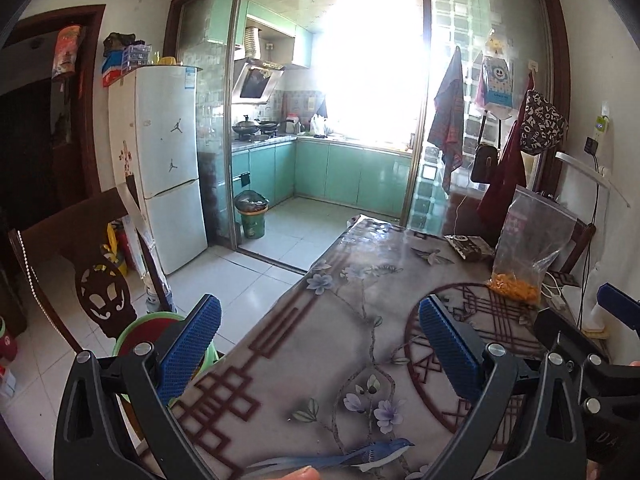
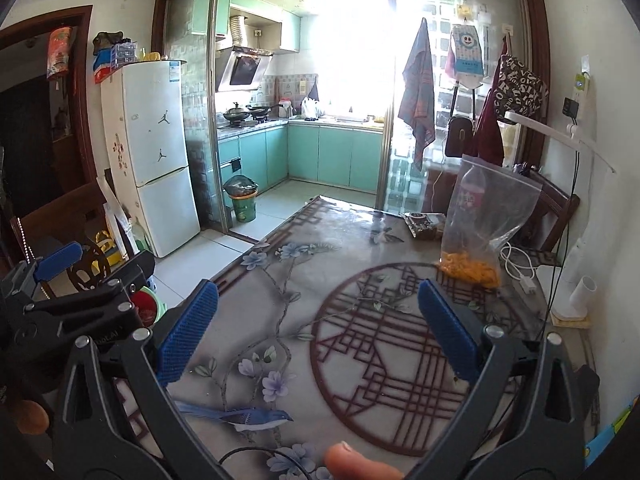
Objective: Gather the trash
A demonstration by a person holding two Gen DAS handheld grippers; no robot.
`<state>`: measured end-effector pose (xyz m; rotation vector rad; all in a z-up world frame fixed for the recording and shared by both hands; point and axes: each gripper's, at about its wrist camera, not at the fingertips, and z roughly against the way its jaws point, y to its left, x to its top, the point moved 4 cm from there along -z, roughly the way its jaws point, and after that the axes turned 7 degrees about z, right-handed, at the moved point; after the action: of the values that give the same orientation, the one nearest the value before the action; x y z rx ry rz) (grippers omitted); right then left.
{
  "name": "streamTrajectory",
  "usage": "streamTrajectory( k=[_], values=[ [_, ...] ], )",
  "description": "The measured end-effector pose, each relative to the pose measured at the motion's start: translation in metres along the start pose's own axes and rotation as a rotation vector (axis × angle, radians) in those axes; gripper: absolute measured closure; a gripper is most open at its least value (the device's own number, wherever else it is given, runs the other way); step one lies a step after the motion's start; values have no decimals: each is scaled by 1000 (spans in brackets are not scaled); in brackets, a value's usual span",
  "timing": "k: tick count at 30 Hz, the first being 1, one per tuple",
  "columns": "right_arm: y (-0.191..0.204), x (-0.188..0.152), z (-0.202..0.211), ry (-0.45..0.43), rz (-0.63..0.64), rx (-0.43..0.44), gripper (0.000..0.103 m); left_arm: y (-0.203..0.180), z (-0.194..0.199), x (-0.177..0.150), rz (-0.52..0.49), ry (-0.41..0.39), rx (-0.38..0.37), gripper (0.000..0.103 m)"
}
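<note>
Patterned table, clear bag upright — both grippers spread, empty.

Two handheld grippers sit side by side, both pointing forward. The left gripper and right gripper each have jaws spread wide, holding nothing.

My pads are blue. The tablecloth is grey with flowers and dark red lines. Cupboards, upper middle, are green.
</note>
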<state>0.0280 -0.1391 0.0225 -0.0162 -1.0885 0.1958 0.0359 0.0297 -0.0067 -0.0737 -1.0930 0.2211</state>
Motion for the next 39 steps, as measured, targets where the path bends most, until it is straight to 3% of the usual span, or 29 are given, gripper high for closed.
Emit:
streamTrajectory(
  k=[21, 39],
  values=[
    [-6, -6, -4, 41, -36, 6, 5, -2, 2, -4, 14, 37, -34, 8],
    [-6, -4, -9, 79, -53, 1, 5, 9, 0, -9, 6, 88, 4, 8]
  ],
)
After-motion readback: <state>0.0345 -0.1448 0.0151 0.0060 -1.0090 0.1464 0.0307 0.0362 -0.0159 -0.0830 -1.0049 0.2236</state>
